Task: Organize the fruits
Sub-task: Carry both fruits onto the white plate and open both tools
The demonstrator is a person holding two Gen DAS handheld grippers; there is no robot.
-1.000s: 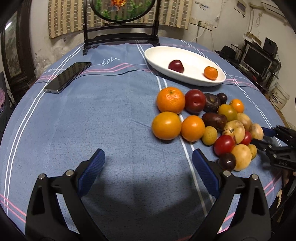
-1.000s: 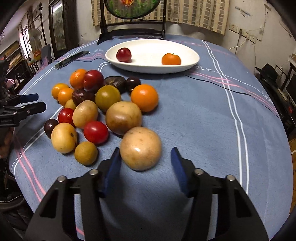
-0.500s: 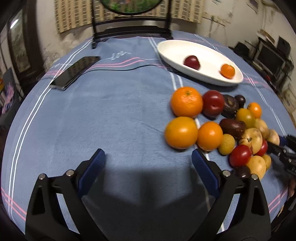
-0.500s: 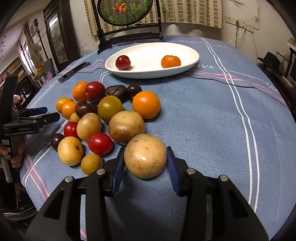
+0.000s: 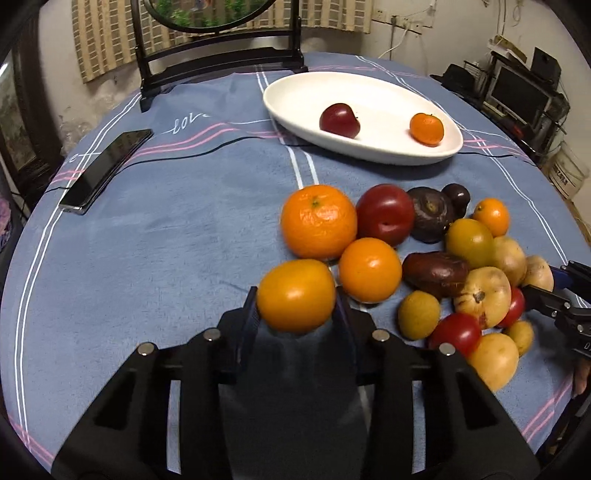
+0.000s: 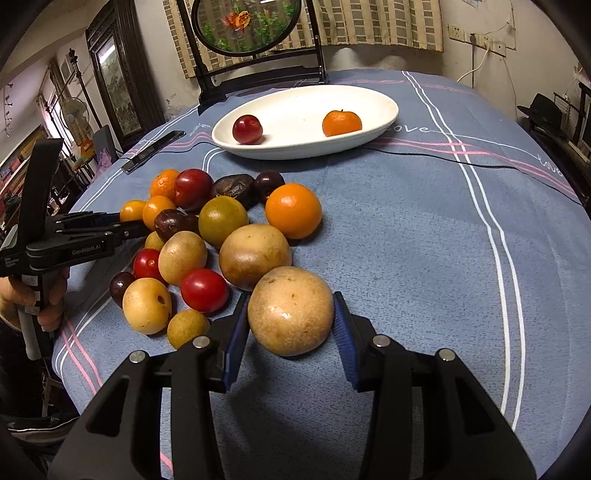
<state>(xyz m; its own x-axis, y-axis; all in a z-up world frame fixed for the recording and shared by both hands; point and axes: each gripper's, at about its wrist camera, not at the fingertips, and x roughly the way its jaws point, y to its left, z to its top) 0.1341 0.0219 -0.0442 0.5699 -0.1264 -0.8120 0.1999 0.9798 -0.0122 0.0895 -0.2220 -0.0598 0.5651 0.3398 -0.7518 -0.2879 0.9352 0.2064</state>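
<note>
Beyond the fruit heap on the blue-clothed bench [image 5: 184, 236], the white dish [image 5: 295, 92] lies ahead of both my jaws: left gripper [image 5: 295, 314] closing on an orange fruit [image 5: 295, 295], right gripper [image 6: 290, 317] clenched on a tan fruit [image 6: 290, 310].

The round worktop [image 6: 424, 236] wears a blue cloth with white and pink stripes. Behind it a dark wooden stand holds an oval painted screen [image 6: 245, 26] before a checked curtain [image 6: 369, 22] on a stained pale wall [image 5: 103, 92]. A framed picture [image 6: 118, 92] and a fan [image 6: 75, 110] stand on one side, a monitor [image 5: 517, 92] and sockets [image 6: 476, 38] on the other.
</note>
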